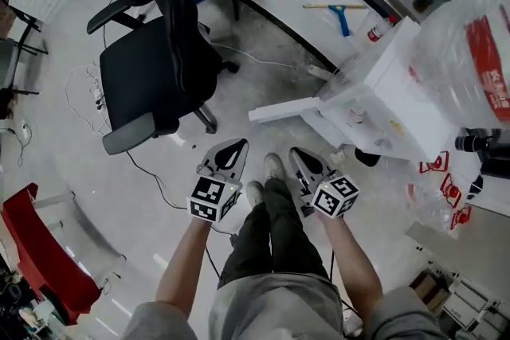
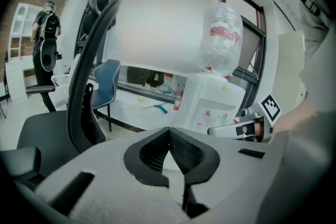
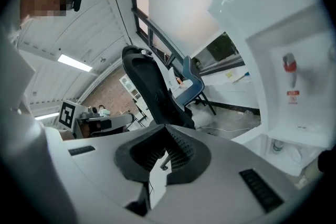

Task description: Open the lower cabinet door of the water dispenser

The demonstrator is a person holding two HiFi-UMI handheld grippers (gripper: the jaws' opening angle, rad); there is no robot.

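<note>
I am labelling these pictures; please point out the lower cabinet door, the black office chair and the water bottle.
lower cabinet door (image 1: 283,109), head view, middle of the open white panel.
black office chair (image 1: 151,68), head view, seat cushion.
water bottle (image 1: 454,36), head view, clear side wall.

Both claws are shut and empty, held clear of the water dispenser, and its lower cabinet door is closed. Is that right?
No. The lower cabinet door of the water dispenser stands swung open, as the head view shows. The rest holds: the left claw and right claw are shut, empty and clear of the dispenser.
</note>
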